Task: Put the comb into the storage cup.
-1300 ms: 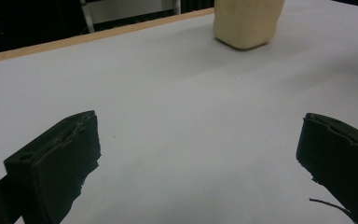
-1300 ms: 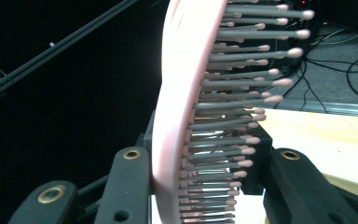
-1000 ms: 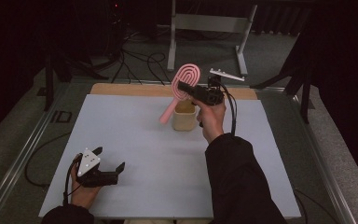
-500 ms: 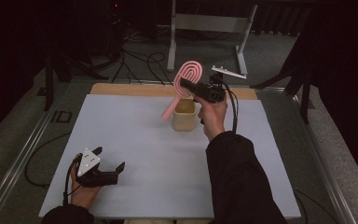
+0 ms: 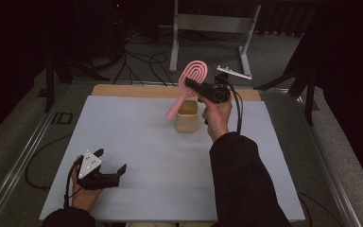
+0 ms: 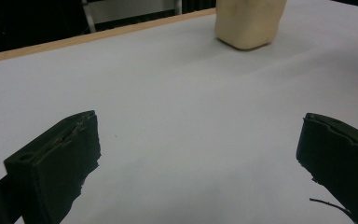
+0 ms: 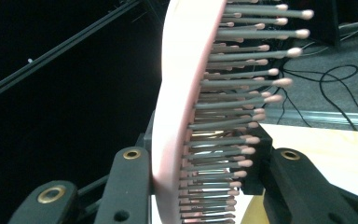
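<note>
A pink oval hairbrush [image 5: 193, 75] hangs in the air with my right gripper [image 5: 192, 85] shut on its head. Its handle slants down to the left, ending beside the rim of a beige cup [image 5: 187, 118] standing on the white table. In the right gripper view the brush [image 7: 177, 93] stands edge-on between the two black jaws, bristles pointing right, and my right gripper [image 7: 205, 179] clamps it. My left gripper [image 5: 111, 163] rests on the table at the near left, open with nothing in it. Its view shows the wide gap of the left gripper [image 6: 198, 140] and the cup [image 6: 249, 23] far ahead.
The white table top [image 5: 132, 137] has a wooden strip [image 5: 137, 91] along its far edge. Metal rails run along both sides. Behind the table stand a metal frame [image 5: 212, 23] and loose cables [image 5: 137, 59] on the floor.
The brush's handle end has lifted very slightly in the right gripper. The left gripper has stayed where it was.
</note>
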The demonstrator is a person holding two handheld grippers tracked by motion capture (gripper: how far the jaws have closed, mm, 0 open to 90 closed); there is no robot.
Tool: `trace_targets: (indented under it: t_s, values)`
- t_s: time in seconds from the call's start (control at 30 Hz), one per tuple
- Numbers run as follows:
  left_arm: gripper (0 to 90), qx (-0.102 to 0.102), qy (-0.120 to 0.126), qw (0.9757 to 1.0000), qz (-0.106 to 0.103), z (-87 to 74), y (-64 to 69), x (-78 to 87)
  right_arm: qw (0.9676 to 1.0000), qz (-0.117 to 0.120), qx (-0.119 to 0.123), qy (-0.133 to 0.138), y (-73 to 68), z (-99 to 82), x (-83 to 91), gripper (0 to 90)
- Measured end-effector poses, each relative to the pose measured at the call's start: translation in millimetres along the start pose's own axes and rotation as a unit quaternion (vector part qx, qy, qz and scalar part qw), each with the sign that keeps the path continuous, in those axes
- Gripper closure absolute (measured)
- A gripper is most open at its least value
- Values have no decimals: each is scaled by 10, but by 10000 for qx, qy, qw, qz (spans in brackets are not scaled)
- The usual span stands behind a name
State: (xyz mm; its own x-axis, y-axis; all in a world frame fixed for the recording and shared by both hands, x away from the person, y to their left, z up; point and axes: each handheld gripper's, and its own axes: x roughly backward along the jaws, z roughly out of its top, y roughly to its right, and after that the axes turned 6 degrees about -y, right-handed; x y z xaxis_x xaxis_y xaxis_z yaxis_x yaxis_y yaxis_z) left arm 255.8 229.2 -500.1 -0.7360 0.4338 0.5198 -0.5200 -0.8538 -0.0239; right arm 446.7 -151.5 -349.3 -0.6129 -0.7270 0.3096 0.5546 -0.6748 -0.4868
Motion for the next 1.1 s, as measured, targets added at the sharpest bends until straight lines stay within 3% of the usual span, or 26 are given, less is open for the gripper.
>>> trace_targets:
  t_s: [1.1]
  values:
    - [2, 1, 3, 10000, 9, 1, -2, 2, 9992, -303, -108, 223, 117, 111, 77, 639]
